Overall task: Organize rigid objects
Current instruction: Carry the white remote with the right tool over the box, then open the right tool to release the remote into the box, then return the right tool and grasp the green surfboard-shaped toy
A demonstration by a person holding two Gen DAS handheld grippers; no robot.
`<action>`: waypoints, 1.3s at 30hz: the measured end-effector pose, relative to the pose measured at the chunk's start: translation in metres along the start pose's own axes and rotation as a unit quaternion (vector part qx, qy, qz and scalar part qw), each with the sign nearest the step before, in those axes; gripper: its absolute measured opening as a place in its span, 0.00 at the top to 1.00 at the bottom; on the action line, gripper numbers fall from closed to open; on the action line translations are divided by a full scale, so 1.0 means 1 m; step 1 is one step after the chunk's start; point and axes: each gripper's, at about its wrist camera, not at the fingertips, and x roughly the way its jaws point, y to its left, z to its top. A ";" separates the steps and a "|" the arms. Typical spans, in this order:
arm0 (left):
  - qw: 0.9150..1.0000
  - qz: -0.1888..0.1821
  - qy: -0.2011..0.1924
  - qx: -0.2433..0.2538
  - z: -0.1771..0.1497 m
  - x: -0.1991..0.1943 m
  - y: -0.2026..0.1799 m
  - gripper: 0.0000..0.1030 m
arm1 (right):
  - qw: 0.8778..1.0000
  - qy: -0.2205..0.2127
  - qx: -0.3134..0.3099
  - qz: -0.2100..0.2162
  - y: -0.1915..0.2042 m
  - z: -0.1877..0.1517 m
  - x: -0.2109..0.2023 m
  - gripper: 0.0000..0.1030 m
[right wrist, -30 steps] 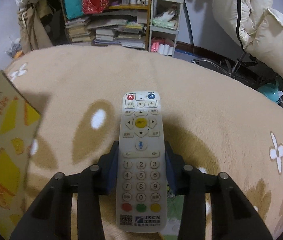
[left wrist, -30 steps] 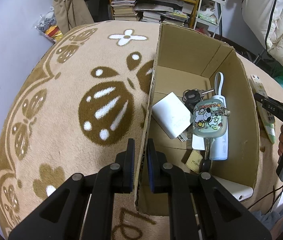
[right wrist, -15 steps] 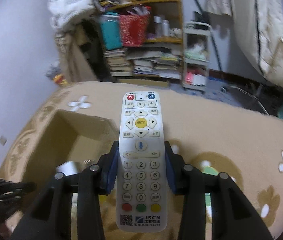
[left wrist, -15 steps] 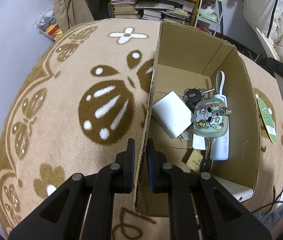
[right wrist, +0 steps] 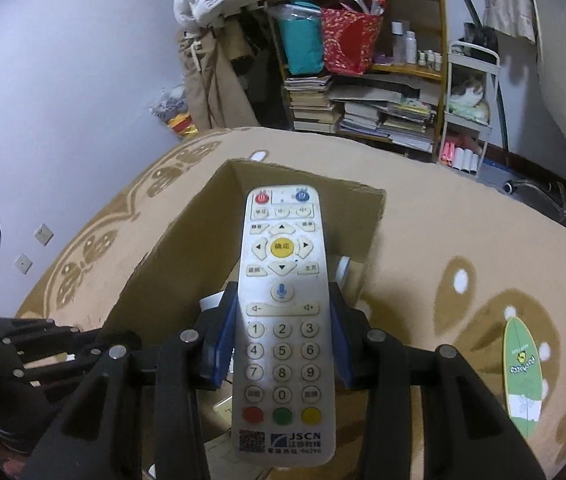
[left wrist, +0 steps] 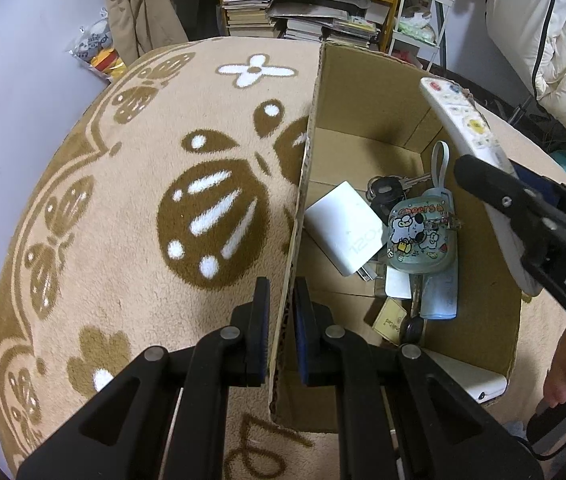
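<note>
Left wrist view: left gripper [left wrist: 281, 300] pinched on near wall of cardboard box [left wrist: 363, 92] at frame centre, on patterned rug [left wrist: 123, 200]; inside lie white charger [left wrist: 345, 228], keys [left wrist: 383, 188], cartoon case [left wrist: 423, 240]; remote [left wrist: 463, 120] held over box at right. Right wrist view: right gripper [right wrist: 281, 332] clamped on remote [right wrist: 283, 320] at lower centre, seemingly above box [right wrist: 187, 248] opening; green card [right wrist: 523, 372] on rug, lower right.

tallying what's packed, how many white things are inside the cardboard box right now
2 clearly: a white charger lying near the left wall of the cardboard box, and a flat white device at the near right corner. More may be hidden under the clutter. The remote is above it, not inside.
</note>
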 end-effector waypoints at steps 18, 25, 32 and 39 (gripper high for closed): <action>1.000 0.000 -0.001 0.002 0.001 -0.001 -0.004 0.89 | 1.000 -0.006 0.008 0.005 0.002 0.006 -0.005 0.57; 1.000 -0.001 -0.001 0.002 0.001 0.000 -0.004 0.89 | 0.999 -0.029 0.013 -0.024 -0.017 0.015 -0.028 0.36; 1.000 -0.005 -0.001 -0.005 0.002 -0.001 -0.003 0.89 | 0.997 -0.025 0.037 -0.068 -0.058 0.014 -0.039 0.21; 1.000 -0.004 -0.003 -0.002 0.002 -0.001 0.000 0.89 | 0.989 -0.007 0.049 -0.139 -0.106 0.000 -0.033 0.11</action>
